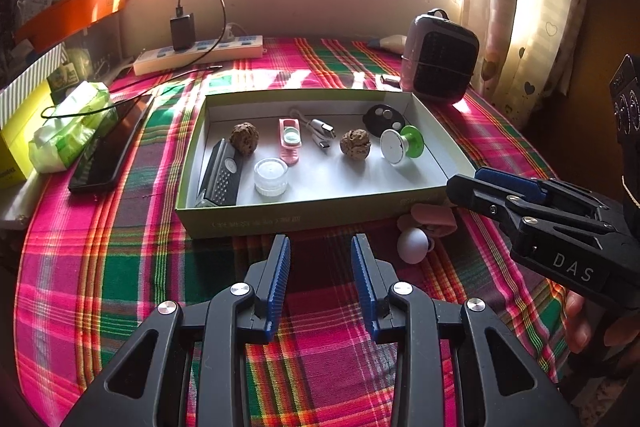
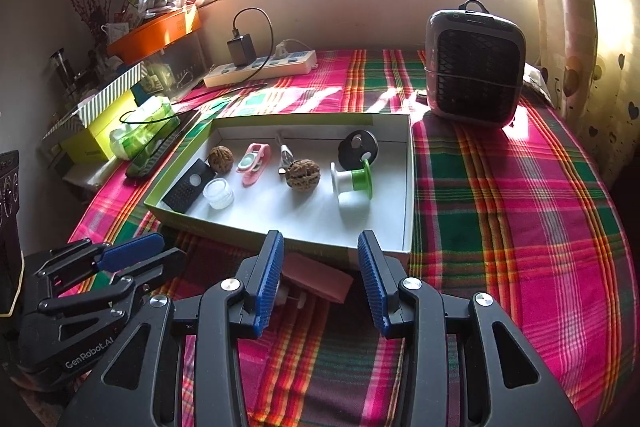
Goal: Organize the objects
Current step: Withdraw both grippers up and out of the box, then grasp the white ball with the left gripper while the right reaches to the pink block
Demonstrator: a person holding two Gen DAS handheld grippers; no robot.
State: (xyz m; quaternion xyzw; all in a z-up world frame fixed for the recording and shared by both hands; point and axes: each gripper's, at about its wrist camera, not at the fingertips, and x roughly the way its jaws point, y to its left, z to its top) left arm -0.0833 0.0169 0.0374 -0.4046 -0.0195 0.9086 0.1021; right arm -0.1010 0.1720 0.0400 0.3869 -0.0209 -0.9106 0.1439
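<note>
While both grippers are released and hold nothing, I should bring my right gripper (image 2: pixel 320 279) lower over the pink object (image 2: pixel 320 281) on the cloth just before the box (image 2: pixel 408 187), center it, then clench gently; my left gripper (image 1: pixel 320 283) waits nearby.

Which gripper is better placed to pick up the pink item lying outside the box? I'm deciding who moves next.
Right. The right gripper hangs with open jaws directly over the pink item, just in front of the box. The left gripper has only tablecloth between its jaws, with the item off to its right.
</note>
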